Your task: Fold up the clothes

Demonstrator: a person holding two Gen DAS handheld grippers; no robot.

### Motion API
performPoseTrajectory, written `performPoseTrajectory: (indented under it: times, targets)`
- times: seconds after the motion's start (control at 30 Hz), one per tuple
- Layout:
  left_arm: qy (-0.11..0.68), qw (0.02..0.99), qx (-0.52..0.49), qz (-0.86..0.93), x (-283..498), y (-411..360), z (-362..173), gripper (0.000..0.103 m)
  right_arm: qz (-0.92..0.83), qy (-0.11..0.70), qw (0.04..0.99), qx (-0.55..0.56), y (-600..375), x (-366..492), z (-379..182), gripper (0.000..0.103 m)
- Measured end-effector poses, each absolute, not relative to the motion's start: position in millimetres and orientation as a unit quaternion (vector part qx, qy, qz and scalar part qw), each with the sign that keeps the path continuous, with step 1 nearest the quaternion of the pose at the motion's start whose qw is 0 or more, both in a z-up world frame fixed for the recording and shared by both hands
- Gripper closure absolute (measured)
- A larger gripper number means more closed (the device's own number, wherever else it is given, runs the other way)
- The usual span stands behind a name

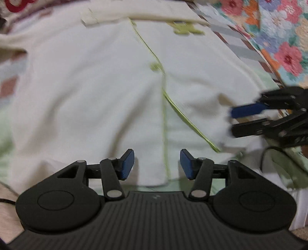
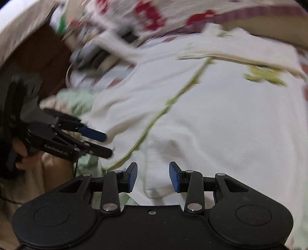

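A white shirt (image 1: 96, 86) with lime-green piping and a green emblem (image 1: 184, 28) lies spread flat, collar at the far side. In the left wrist view my left gripper (image 1: 156, 163) hovers over the shirt's near hem, open, with only cloth beneath its blue pads. At the shirt's right edge my right gripper (image 1: 233, 122) comes in sideways, its jaws apart. The right wrist view is blurred: the shirt (image 2: 221, 125) fills it, and my right gripper (image 2: 153, 177) stands open above the near hem with nothing pinched. My left gripper (image 2: 107, 144) shows at the left edge, jaws apart.
A floral quilt (image 1: 279, 38) and striped fabric (image 1: 236, 42) lie to the right of the shirt. Cloth with red patterns (image 2: 150, 15) lies beyond the collar. A pale green sheet (image 1: 3, 125) is under the shirt. A hand (image 2: 19, 152) holds the left gripper.
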State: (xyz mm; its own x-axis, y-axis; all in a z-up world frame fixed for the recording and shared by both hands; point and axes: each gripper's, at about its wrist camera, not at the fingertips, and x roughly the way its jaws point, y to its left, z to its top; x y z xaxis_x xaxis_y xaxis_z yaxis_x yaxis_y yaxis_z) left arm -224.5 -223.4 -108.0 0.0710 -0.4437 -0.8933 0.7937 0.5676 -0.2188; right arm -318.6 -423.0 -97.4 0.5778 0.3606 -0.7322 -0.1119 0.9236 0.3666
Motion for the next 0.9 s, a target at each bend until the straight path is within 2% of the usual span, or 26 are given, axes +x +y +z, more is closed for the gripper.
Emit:
performPoseTrajectory:
  times: [0.13,0.2,0.27,0.3,0.33,0.37,0.4,0.43,0.6,0.73,0.9]
  targets:
    - [0.526,0.705,0.204,-0.429,-230.8,-236.7,-129.3,0.051,0.132,0.47,0.872,0.046,-386.8,-303.1,-104.0,0.058]
    - [0.524,0.71,0.193,-0.428,-224.7,-237.9,-130.3,0.049,0.116,0.485,0.867,-0.008,-372.6,-299.1,-112.0,0.057]
    - [0.517,0.711,0.194,-0.435,-224.7,-238.7,-131.1,0.042,0.112,0.49,0.863,-0.048,-362.6,-299.6,-119.6,0.056]
    - [0.513,0.71,0.198,-0.44,-226.0,-239.0,-131.5,0.043,0.112,0.487,0.865,-0.05,-361.7,-300.4,-122.1,0.056]
    - [0.508,0.71,0.202,-0.445,-227.2,-239.3,-131.8,0.046,0.111,0.485,0.866,-0.053,-360.8,-301.3,-124.5,0.057]
    - [0.499,0.714,0.211,-0.444,-229.5,-239.2,-131.8,0.064,0.11,0.483,0.868,-0.047,-361.9,-301.5,-126.0,0.07]
    - [0.483,0.724,0.229,-0.435,-233.2,-238.7,-131.4,0.078,0.109,0.482,0.869,-0.028,-366.4,-300.5,-125.8,0.089]
    - [0.468,0.733,0.244,-0.429,-236.2,-237.7,-131.1,0.092,0.107,0.481,0.87,-0.008,-371.0,-299.4,-125.7,0.09]
    - [0.484,0.736,0.174,-0.44,-224.0,-229.7,-120.5,0.099,0.123,0.467,0.87,0.094,-395.7,-304.1,-110.7,0.093]
    - [0.507,0.704,0.058,-0.494,-217.2,-216.6,-94.3,0.101,0.149,0.45,0.862,0.178,-414.1,-308.9,-99.5,0.094]
    - [0.536,0.658,-0.05,-0.526,-210.5,-210.0,-79.1,0.103,0.165,0.457,0.852,0.195,-410.1,-305.0,-103.5,0.094]
